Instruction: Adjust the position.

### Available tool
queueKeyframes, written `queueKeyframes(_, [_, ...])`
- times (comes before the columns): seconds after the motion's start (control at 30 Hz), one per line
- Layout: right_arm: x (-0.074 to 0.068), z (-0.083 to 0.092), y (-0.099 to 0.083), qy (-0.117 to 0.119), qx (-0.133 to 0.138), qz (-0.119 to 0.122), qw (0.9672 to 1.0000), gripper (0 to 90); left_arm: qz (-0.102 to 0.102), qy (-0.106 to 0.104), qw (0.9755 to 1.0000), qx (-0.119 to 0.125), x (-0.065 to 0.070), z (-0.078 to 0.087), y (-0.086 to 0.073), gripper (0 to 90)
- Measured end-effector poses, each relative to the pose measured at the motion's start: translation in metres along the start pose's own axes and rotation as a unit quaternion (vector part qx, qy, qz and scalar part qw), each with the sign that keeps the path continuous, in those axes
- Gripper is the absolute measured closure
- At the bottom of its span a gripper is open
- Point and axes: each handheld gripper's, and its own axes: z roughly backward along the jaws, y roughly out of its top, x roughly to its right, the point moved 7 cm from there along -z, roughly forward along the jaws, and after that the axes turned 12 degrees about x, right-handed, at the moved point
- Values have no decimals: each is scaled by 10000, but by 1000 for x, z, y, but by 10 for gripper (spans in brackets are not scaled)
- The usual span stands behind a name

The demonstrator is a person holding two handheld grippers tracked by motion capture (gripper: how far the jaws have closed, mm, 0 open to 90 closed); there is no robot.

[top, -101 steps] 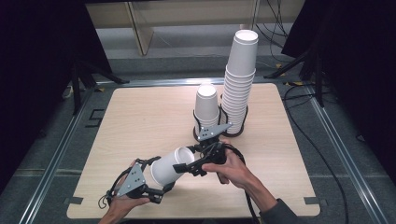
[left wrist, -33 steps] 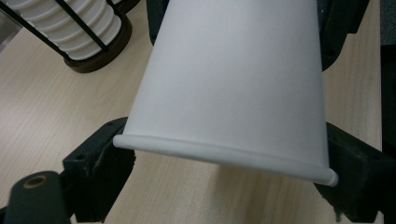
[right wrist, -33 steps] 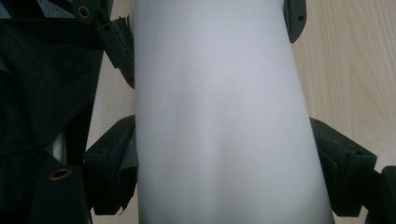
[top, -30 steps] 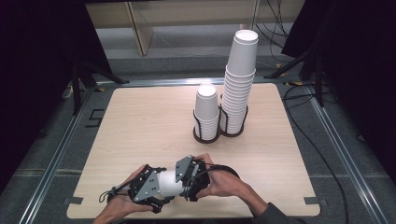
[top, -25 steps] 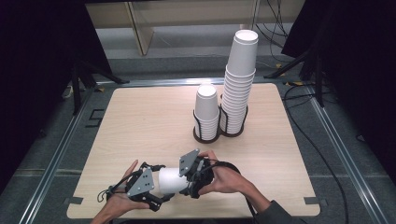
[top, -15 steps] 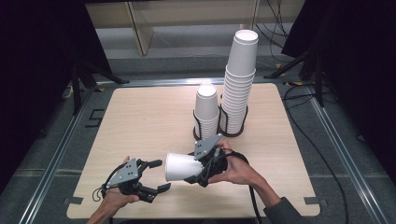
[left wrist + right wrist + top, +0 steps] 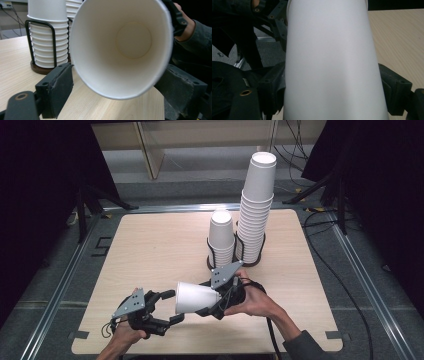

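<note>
Writing: none readable on the cup, the stacks, the holders or the grippers.
Cup (image 7: 194, 297): plain white paper, tapered, smooth and unprinted; it lies on its side above the near part of the table (image 7: 155, 245), wide mouth toward the left gripper, narrow base toward the right gripper.
Cup inside: in the left gripper view the cup (image 7: 122, 47) shows a clean white wall with a round, faintly cream base disc and a thin rolled rim.
Cup outside: in the right gripper view the cup (image 7: 332, 62) is a bare white wall running upward between the 2 black jaws.
Right gripper (image 7: 214, 304): clamped on the cup's narrow end, one pad on each side of the wall.
Left gripper (image 7: 176, 306): jaws parted just wider than the cup's rim after a short reopening, one on each side of the mouth, pads not pressing on it.
Short stack (image 7: 221, 238): white cups, upside down, in a black wire holder (image 7: 214, 262) at mid-table.
Tall stack (image 7: 256, 205): same cups, just beside the short stack, in its own holder with a dark round base.
Hands: 1 on each gripper, coming in from the near edge.
</note>
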Motion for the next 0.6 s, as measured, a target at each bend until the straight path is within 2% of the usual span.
queueKeyframes(0.03, [-2, -1, 0, 49, -12, -92, 9999, 219, 4, -1, 10000, 16, 0, 0, 0, 121])
queueKeyframes(0.13, [-3, -2, 0, 106, 27, -12, 9999, 219, -80, 50, 10000, -19, 1, -1, 0, 68])
queueKeyframes(0.17, [-3, -3, 0, 136, 38, 11, 9999, 219, -24, 89, 10000, 19, 2, -2, 0, 49])
queueKeyframes(0.2, [-4, -4, 0, 147, 35, 17, 9999, 219, -88, 50, 9999, -11, 2, -2, 0, 38])
queueKeyframes(0.27, [-7, -6, -1, 245, 42, -80, 9997, 219, -91, 21, 10000, -20, 3, -2, 0, 17])
queueKeyframes(0.33, [-8, -8, -1, 277, 72, -44, 9996, 219, -43, 2, 10000, -18, 5, -4, -1, 0])
queueKeyframes(0.37, [-9, -9, -1, 296, 75, -11, 9995, 219, -44, -74, 9999, 70, 6, -7, -1, 0])
queueKeyframes(0.4, [-9, -11, -1, 316, 66, -4, 9995, 219, -40, -27, 10000, -23, 7, -6, -1, 2])
queueKeyframes(0.53, [-12, -14, -2, 423, 58, -104, 9990, 218, -84, -137, 9999, -38, 11, -7, -2, 48])
queueKeyframes(0.6, [-12, -15, -3, 457, 72, -62, 9989, 218, -67, -145, 9999, -23, 11, -8, -2, 43])
